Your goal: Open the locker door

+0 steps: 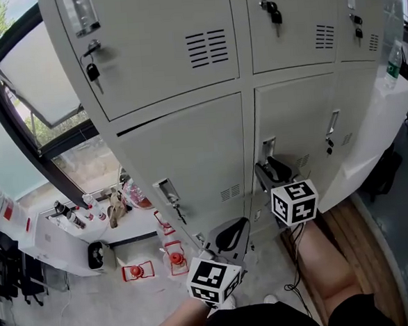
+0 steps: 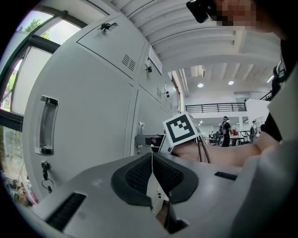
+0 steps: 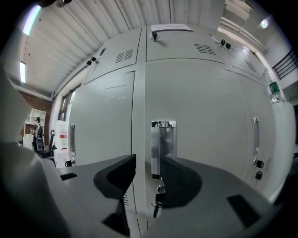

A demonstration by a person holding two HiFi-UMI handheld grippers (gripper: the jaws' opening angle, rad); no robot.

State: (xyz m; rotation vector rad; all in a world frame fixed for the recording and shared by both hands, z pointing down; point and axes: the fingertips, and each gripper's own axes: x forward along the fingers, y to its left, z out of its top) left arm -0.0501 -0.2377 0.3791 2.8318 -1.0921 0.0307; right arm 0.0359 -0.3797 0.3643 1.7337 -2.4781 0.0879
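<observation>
Locker door [image 3: 205, 121] smooth grey metal | rectangular chrome handle [image 3: 164, 144] | right tongs [image 3: 148, 160] spread | left tongs [image 2: 152, 160] pressed together

Daylight comes through the window [image 1: 38, 87] at the head view's left; the lockers [image 1: 182, 146] are evenly lit and pale, with soft shadows; ceiling lamps [image 2: 200, 85] glow small in the left gripper view; both gripper views bend strongly toward dark round edges; the right gripper's near fingers [image 3: 180, 180] look dim and slightly soft.
</observation>
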